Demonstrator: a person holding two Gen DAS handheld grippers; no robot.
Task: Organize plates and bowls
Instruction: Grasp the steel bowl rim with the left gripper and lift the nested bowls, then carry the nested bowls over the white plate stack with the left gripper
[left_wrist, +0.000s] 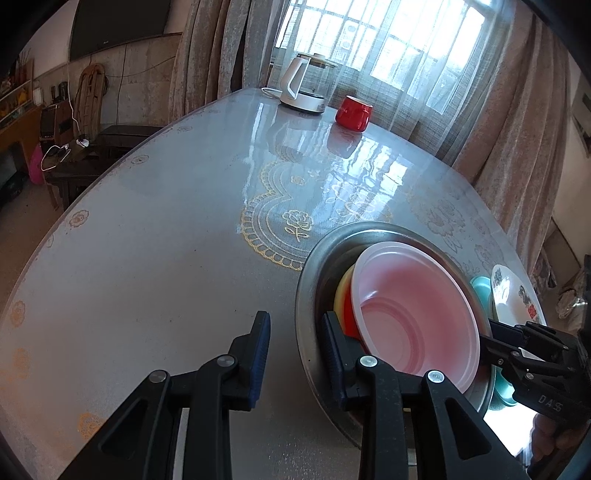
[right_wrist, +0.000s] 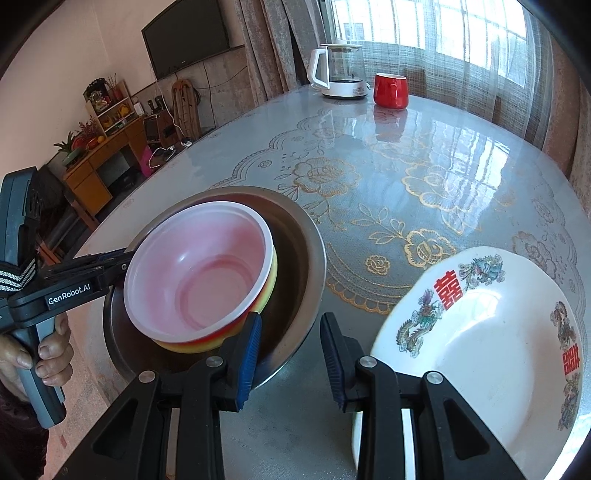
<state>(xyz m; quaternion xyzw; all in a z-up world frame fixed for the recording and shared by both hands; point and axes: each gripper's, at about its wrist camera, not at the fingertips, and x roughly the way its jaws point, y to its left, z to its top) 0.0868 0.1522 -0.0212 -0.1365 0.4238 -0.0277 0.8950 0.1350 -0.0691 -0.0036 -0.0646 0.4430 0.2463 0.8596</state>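
Note:
A pink plastic bowl (left_wrist: 413, 317) (right_wrist: 199, 273) sits nested in a yellow-and-red bowl (right_wrist: 225, 341) inside a wide metal basin (left_wrist: 314, 266) (right_wrist: 306, 243). My left gripper (left_wrist: 295, 350) is open, its jaws straddling the basin's near rim. My right gripper (right_wrist: 290, 350) is open, jaws either side of the basin's right rim; it also shows in the left wrist view (left_wrist: 495, 339) by the pink bowl's edge. A white plate with dragons and red characters (right_wrist: 491, 347) (left_wrist: 517, 295) lies right of the basin, over a teal dish (left_wrist: 482, 291).
A glass kettle on a white base (left_wrist: 306, 83) (right_wrist: 340, 72) and a red mug (left_wrist: 353, 112) (right_wrist: 390, 90) stand at the table's far side near the curtains. The table (left_wrist: 147, 258) (right_wrist: 406, 177) has a glossy floral cover. Furniture stands beyond the left edge.

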